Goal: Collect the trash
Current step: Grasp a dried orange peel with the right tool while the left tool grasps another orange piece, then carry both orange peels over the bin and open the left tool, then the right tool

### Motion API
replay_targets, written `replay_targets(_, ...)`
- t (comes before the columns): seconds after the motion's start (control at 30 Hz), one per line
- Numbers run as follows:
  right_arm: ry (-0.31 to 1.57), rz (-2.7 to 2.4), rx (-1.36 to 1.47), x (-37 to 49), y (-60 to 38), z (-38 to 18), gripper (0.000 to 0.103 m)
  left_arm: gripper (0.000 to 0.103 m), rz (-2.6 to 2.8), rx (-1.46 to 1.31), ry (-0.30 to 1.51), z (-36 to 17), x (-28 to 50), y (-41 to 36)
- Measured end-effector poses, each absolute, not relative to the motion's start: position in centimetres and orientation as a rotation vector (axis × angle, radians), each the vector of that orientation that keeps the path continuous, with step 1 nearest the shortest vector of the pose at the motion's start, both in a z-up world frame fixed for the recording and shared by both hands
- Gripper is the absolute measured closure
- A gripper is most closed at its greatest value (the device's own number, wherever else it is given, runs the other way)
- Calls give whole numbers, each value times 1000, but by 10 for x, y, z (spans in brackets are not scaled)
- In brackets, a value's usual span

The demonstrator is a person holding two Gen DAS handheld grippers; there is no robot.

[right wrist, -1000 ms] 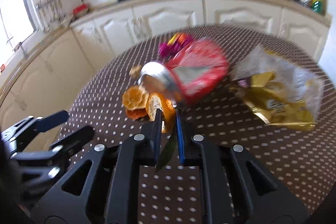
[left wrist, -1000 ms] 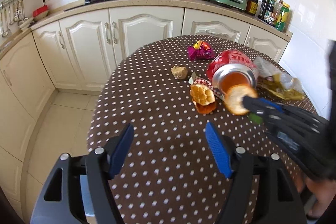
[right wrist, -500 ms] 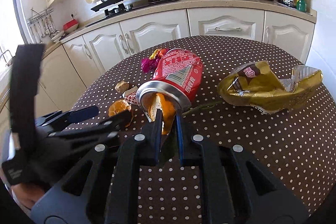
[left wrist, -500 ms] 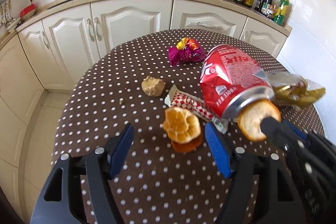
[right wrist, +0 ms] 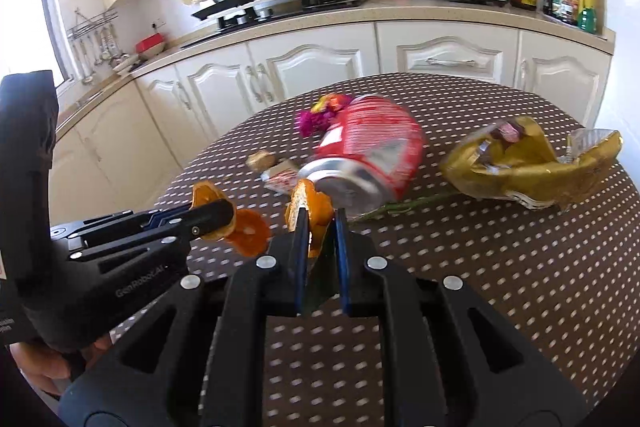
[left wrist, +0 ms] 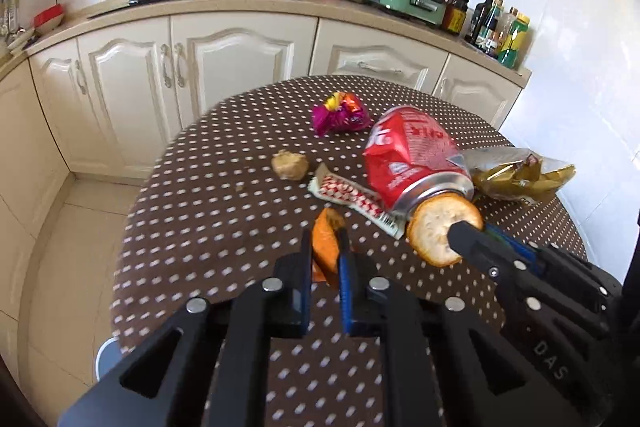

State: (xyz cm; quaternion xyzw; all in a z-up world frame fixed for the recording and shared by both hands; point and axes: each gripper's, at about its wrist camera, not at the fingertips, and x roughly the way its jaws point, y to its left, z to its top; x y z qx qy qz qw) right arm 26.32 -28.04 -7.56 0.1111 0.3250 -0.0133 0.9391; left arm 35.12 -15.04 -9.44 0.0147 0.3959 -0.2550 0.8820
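left gripper [left wrist: 325, 247] just clamped down on an orange peel [left wrist: 326, 237], right gripper [right wrist: 319, 227] pinching another peel piece [right wrist: 310, 205] by the red can [right wrist: 372, 147]

Left tongs [left wrist: 325, 259] just clamped, right tongs [right wrist: 319, 233] clamped, angled down

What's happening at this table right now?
A person with a gripper in each hand is clearing trash off the polka-dot table. The left gripper has just closed on an orange peel; the right gripper is shut on another peel piece beside the crushed red can. A gold snack bag, a pink wrapper and a checked wrapper lie uncollected.
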Motion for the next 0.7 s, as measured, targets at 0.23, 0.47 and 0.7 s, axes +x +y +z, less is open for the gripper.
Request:
replay_targets(0.23,645,12,178,254,-231,-66,90,92,-536,-4,788,-86,326,-99)
replay_targets(0.47,633,93,112,255,-155,-58,90,92,-478,-101,764,-86,309,-13)
replay_targets(0.7,663,251,37,270,-56,-69,90,92,-354,-187,798,-114,305,88)
